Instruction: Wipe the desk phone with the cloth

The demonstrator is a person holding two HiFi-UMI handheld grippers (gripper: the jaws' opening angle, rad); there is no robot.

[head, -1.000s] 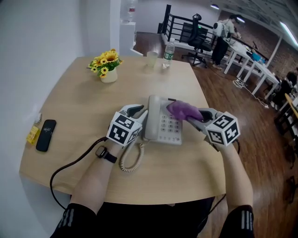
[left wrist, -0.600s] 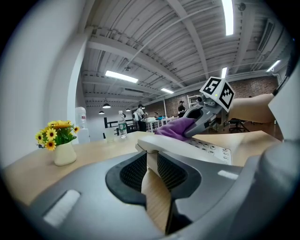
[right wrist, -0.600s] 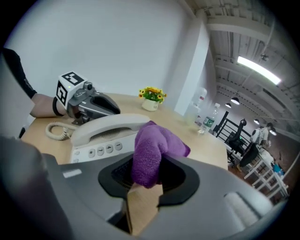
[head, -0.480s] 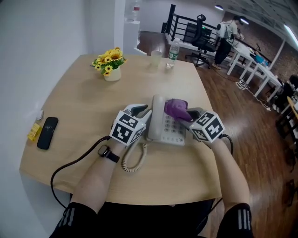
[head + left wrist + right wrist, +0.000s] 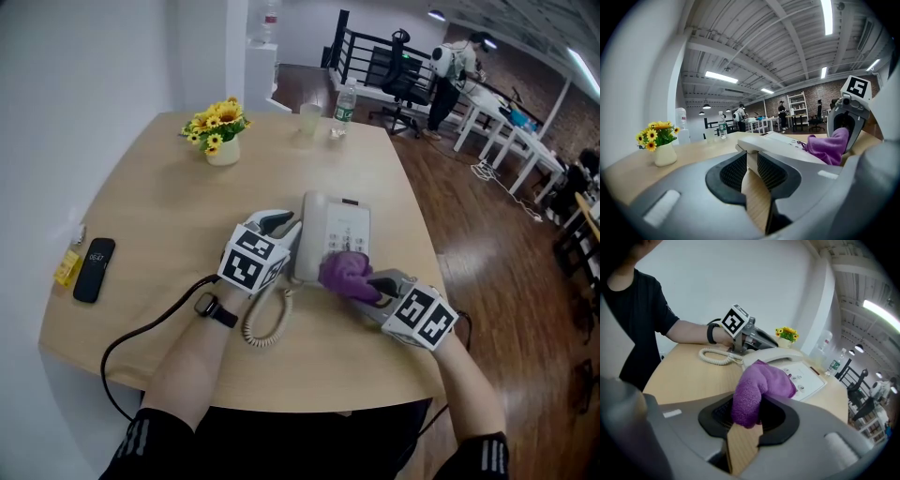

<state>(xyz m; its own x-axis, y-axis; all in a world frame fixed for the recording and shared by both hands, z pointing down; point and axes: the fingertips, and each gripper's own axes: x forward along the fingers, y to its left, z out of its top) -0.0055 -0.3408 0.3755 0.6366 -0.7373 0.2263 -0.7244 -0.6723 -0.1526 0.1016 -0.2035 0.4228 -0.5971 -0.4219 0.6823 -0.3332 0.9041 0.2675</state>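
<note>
**Cloth on the phone's near end**

The right gripper (image 5: 367, 286) is clamped on the purple cloth (image 5: 345, 273). The cloth lies bunched on the near end of the desk phone (image 5: 337, 230), over its keypad. The left gripper (image 5: 283, 228) has its jaws pressed onto the phone's left side, at the handset. The phone sits on the table (image 5: 159, 206), and its coiled cord (image 5: 265, 323) loops at the near left.

Wooden table (image 5: 150, 216): desk phone (image 5: 339, 234), flowerpot (image 5: 222, 150)
</note>
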